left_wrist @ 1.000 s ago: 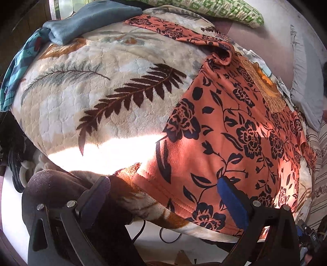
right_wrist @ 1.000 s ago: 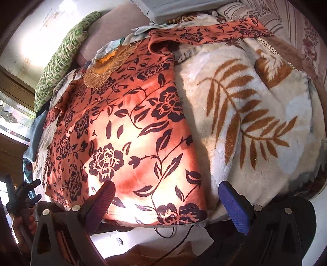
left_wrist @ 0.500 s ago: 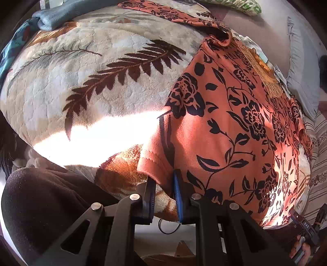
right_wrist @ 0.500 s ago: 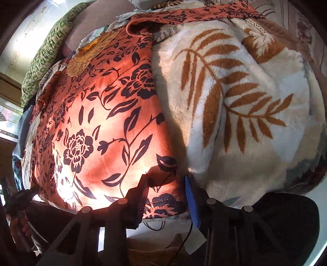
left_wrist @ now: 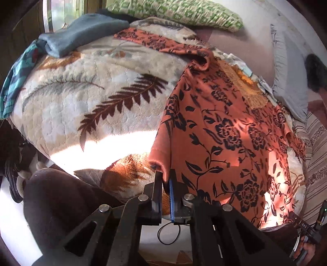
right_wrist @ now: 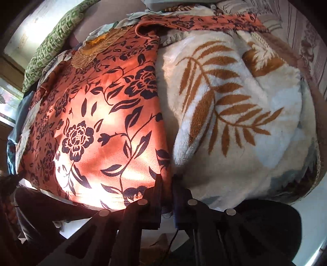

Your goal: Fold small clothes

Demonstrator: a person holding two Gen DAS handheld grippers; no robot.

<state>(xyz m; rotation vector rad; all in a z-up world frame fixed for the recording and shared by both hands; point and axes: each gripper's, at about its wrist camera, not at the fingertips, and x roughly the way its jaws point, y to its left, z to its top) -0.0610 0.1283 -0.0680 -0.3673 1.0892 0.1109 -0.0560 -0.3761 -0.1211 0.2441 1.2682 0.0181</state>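
An orange top with a black flower print point(left_wrist: 224, 135) lies spread on a cream leaf-patterned blanket point(left_wrist: 81, 102). It has a gold embroidered neckline point(left_wrist: 251, 92) at the far end and sleeves stretched out to both sides. My left gripper point(left_wrist: 165, 176) is shut on the near left hem corner of the top and lifts it slightly. In the right wrist view the same top point(right_wrist: 98, 126) fills the left half. My right gripper point(right_wrist: 167, 182) is shut on its near right hem corner, beside the blanket point(right_wrist: 235, 122).
A blue-grey folded cloth point(left_wrist: 81, 34) and a teal patterned cloth point(left_wrist: 14, 81) lie at the blanket's far left. A green patterned pillow point(left_wrist: 173, 12) and a grey pillow point(left_wrist: 286, 81) lie at the back. A dark-trousered knee point(left_wrist: 57, 204) is below the bed edge.
Both grippers went from wide open to shut on the two near hem corners of the top. The left corner has since risen off the blanket.
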